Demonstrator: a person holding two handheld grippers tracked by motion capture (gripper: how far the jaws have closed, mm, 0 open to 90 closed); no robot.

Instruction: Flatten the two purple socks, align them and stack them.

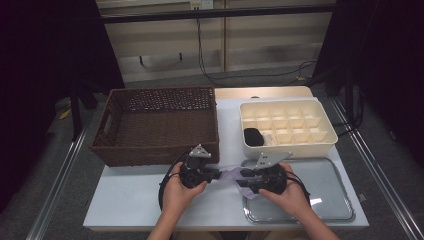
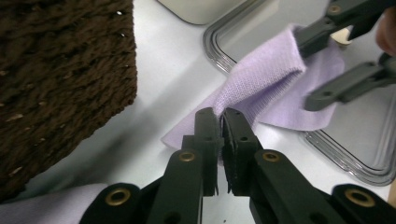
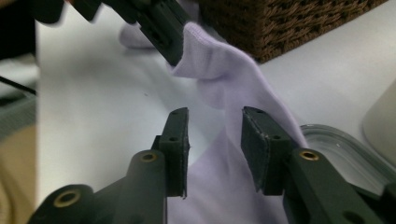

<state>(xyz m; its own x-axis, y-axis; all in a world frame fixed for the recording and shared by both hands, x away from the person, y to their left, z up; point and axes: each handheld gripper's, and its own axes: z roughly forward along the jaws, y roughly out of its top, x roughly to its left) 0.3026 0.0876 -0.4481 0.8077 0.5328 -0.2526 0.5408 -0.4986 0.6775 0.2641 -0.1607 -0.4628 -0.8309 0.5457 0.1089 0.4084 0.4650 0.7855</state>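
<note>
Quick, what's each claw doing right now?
Left claw: shut on the lilac cloth.
Right claw: open, cloth between its jaws but not pinched.

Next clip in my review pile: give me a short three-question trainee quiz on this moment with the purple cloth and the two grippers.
1. True or false: the left gripper is shut on the purple cloth.
2. How do the right gripper jaws stand? A) pressed shut on the cloth B) apart, with cloth between them C) around the basket rim
3. Which compartment of the cream divided box holds the black item?

Key
1. True: its jaws pinch a cloth edge over the white table.
2. B.
3. The near left corner one, on the side toward the brown wicker basket. The clear tray lies in front of the box.
</note>
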